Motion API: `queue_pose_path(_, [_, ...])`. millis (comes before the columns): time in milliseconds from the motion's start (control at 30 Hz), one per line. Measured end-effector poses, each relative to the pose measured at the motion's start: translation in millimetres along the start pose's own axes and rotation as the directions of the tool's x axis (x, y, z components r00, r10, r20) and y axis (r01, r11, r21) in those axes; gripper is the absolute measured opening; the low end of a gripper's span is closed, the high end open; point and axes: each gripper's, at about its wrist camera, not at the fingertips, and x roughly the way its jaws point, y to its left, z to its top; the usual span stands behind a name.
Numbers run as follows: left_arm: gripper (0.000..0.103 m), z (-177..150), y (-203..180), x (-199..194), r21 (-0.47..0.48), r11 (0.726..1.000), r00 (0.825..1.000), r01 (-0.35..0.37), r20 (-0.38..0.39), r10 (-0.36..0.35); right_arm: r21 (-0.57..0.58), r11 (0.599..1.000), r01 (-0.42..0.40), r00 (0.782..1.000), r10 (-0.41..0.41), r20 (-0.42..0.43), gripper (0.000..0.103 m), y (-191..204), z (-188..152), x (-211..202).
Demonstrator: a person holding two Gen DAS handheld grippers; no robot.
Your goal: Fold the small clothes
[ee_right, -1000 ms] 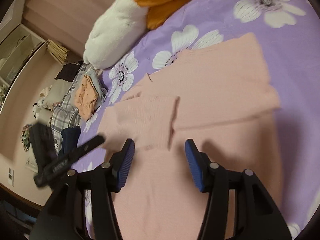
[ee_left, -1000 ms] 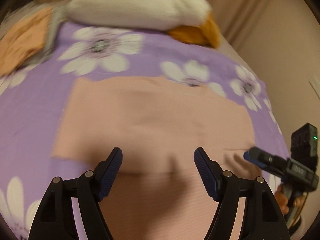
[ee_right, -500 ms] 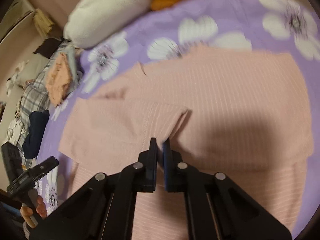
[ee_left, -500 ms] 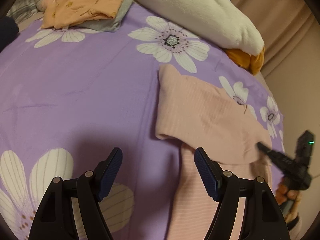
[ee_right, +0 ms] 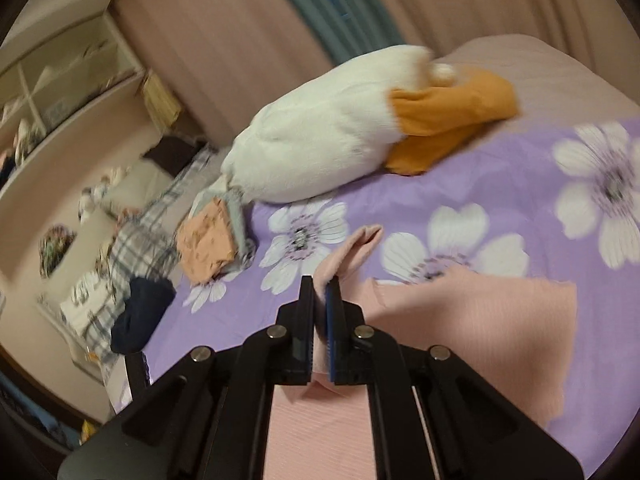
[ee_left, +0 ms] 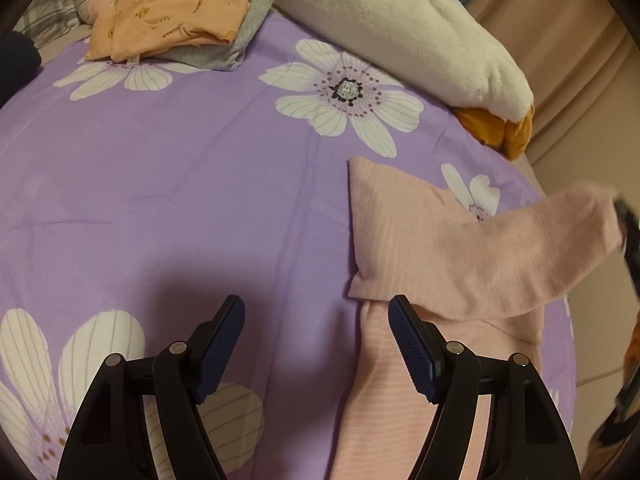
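The pale pink ribbed knit garment point(ee_left: 432, 240) lies on the purple flowered bedsheet point(ee_left: 180, 184). The right gripper point(ee_right: 320, 292) has its jaws clamped on one lifted sleeve; the left gripper point(ee_left: 316, 340) hovers, jaws apart, holding nothing.

— How is the left hand-held gripper point(ee_left: 316, 344) set?
— Angled downward, jaws well apart, nothing between them.
— And the right hand-held gripper point(ee_right: 320, 308)?
— Raised, jaws pinched together on fabric.
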Motion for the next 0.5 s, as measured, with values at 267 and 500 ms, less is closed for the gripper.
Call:
queue_pose_path(267, [0.074, -18.7, -25.1, -37.7, 0.073, 0.984, 0.987, 0.160, 0.014, -0.162, -0.151, 0.982, -0.115, 0.993, 0.113, -0.019, 0.005, 113.1, 46.1, 30.5])
queue_pose_path(500, [0.074, -28.1, -95.7, -14.4, 0.189, 0.935, 0.954, 0.301, -0.059, -0.295, -0.209, 0.972, -0.108, 0.993, 0.117, 0.028, 0.005, 124.0, 55.8, 12.3])
